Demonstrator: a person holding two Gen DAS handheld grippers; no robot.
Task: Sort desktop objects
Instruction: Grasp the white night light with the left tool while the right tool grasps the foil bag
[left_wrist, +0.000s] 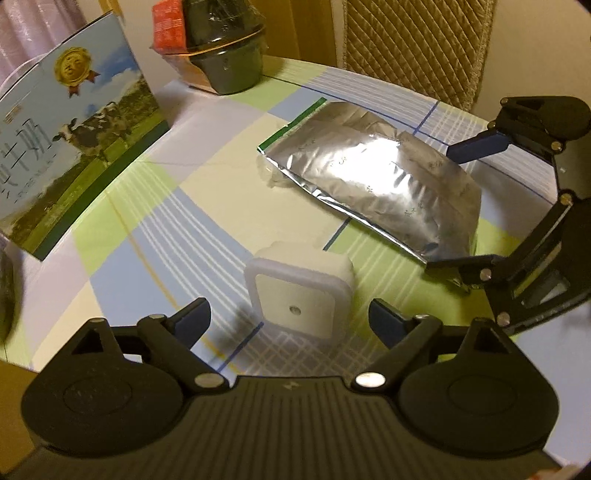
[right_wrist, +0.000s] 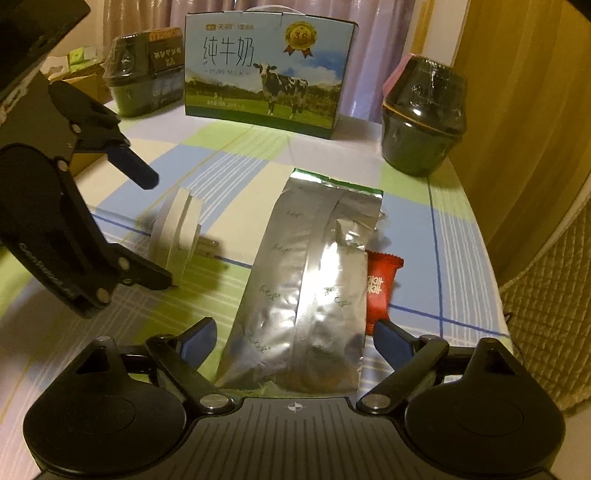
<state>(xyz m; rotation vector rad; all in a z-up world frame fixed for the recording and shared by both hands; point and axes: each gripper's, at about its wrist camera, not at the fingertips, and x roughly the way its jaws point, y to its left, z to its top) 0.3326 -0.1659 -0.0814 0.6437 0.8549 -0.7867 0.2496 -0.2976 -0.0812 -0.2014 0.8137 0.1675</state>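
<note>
Here, both grippers spread wide over the plaid tablecloth (right_wrist: 461, 258), gripping nothing.

Left gripper (left_wrist: 290, 323) straddling the white plug-in night light (left_wrist: 299, 295), pads apart from it; right gripper (right_wrist: 295, 338) framing the near end of the silver foil pouch (right_wrist: 314, 277), red candy wrapper (right_wrist: 380, 288) just beside, milk carton (right_wrist: 269, 70) behind.

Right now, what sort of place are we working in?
Most likely a home dining or living room: a table under a checked cloth, curtains behind, a quilted chair cover, and groceries such as a pure milk carton and a foil pouch.
</note>
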